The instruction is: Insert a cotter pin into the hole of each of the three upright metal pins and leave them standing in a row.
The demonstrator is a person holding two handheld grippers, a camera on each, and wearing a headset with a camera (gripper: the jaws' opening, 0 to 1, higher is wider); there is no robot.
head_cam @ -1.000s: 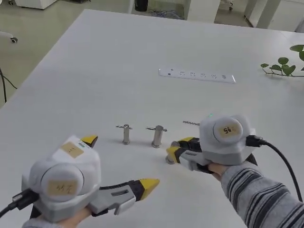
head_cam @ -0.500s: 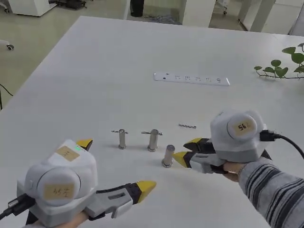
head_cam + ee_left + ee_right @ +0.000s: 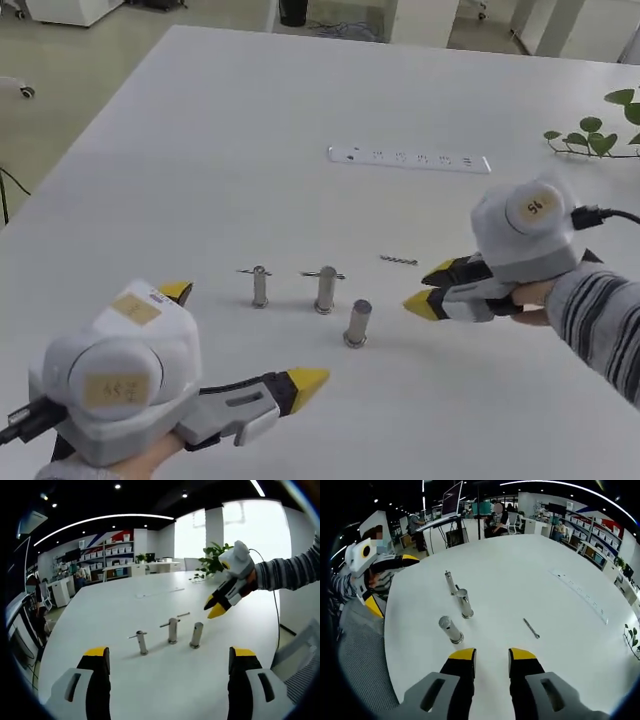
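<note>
A broad white tabletop [image 3: 200, 150] carries everything here. At its near left corner in the head view, the left tool [image 3: 240, 335] is held low over the surface. Its two yellow-tipped jaws are spread wide and have nothing between them. In the left gripper view they frame all three pins from a distance.

The right tool [image 3: 432, 287] is held at the right side, its tips aimed toward the pins and just off the surface. Its jaws stand only a little apart, a narrow gap showing in the right gripper view, and they hold nothing. A striped sleeve [image 3: 600, 320] shows behind it.

A leafy plant sprig [image 3: 598, 135] lies at the far right edge. A long white power strip [image 3: 408, 158] sits toward the far side, well apart from the work.

Three metal pins stand upright near the middle of the tabletop. The left pin [image 3: 260, 288] and the middle pin [image 3: 325, 291] stand side by side. The third pin [image 3: 357, 324] stands just right of the middle one and a little nearer the person, slightly out of their line. It is the pin closest to the right tool, though not touching it.

A cotter pin [image 3: 254, 271] crosses the top of the left pin, and a second cotter pin [image 3: 322, 274] crosses the top of the middle pin. The third pin's top is bare. A loose cotter pin [image 3: 398, 260] lies flat on the tabletop beyond the third pin, near the right tool's tips.
</note>
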